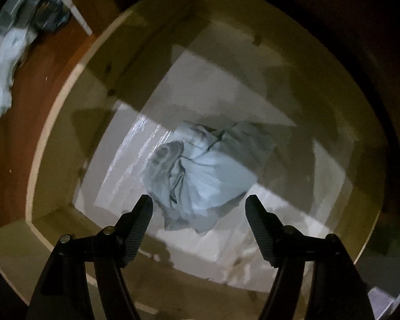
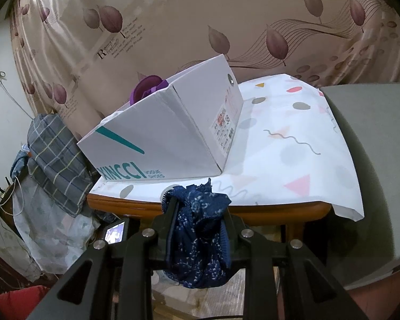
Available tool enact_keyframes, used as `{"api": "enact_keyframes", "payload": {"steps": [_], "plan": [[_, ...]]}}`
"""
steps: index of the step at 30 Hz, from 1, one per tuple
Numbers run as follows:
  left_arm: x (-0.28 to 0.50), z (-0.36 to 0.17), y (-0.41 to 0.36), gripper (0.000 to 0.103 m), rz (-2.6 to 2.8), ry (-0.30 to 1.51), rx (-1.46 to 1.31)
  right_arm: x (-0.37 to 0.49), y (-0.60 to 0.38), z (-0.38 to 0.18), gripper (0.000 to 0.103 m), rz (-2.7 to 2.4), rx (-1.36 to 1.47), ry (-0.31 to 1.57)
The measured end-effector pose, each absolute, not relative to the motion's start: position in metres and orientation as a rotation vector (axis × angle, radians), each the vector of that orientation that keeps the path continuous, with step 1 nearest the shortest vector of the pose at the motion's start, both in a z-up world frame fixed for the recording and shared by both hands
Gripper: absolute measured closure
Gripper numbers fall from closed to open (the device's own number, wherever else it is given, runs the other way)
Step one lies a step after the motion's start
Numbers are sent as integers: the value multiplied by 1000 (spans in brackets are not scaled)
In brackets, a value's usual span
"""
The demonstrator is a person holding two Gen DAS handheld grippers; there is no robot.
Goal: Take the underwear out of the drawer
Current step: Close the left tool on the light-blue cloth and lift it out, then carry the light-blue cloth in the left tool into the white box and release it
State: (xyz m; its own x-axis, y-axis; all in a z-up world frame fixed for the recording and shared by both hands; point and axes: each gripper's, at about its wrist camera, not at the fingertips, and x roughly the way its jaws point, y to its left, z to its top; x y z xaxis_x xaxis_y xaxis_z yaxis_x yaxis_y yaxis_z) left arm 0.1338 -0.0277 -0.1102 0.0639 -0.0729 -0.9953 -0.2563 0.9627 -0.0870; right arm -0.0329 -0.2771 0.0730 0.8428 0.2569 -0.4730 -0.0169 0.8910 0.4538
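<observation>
**Operator:** Looking straight down through the left wrist camera, I have the left hand-held gripper (image 1: pixel 198 204) standing apart, nothing between its pads, above a crumpled pale grey cotton underwear piece (image 1: pixel 200 168). It lies alone on the shiny white liner of the open wooden drawer (image 1: pixel 53 144), near the middle.

**Observer:** How do you expect it to handle?

**Operator:** Light, soft, limp. It should bunch under the pads instead of resisting, so I judge the raised ridge of folds at its centre the best hold; a flat edge on that glossy liner may just slide away.

**Observer:** And your right side?

**Operator:** The right hand-held gripper (image 2: pixel 198 218) is clamped on a dark blue, white-speckled lace-trimmed underwear garment (image 2: pixel 197 240), which droops below the jaws, in front of the counter (image 2: pixel 205 208) with its patterned white cloth (image 2: pixel 293 144) and white cardboard shoebox (image 2: pixel 157 133).
</observation>
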Motion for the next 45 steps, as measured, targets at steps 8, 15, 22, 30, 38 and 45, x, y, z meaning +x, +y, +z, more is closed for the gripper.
{"api": "enact_keyframes", "payload": {"steps": [8, 15, 22, 30, 38, 45], "plan": [[152, -132, -34, 32, 194, 1599, -295, -32, -276, 72, 76, 153, 456, 559], [155, -125, -41, 60, 208, 1593, -243, -31, -273, 73, 76, 162, 440, 568], [130, -104, -32, 66, 153, 1556, -208, -30, -271, 71, 76, 161, 430, 579], [96, -42, -29, 66, 33, 1414, -124, -26, -261, 68, 76, 141, 370, 599], [57, 7, -33, 66, -63, 1209, 9, -23, -247, 57, 76, 134, 303, 645], [28, 57, -21, 66, -43, 1029, 134, -25, -239, 53, 76, 132, 264, 656]]}}
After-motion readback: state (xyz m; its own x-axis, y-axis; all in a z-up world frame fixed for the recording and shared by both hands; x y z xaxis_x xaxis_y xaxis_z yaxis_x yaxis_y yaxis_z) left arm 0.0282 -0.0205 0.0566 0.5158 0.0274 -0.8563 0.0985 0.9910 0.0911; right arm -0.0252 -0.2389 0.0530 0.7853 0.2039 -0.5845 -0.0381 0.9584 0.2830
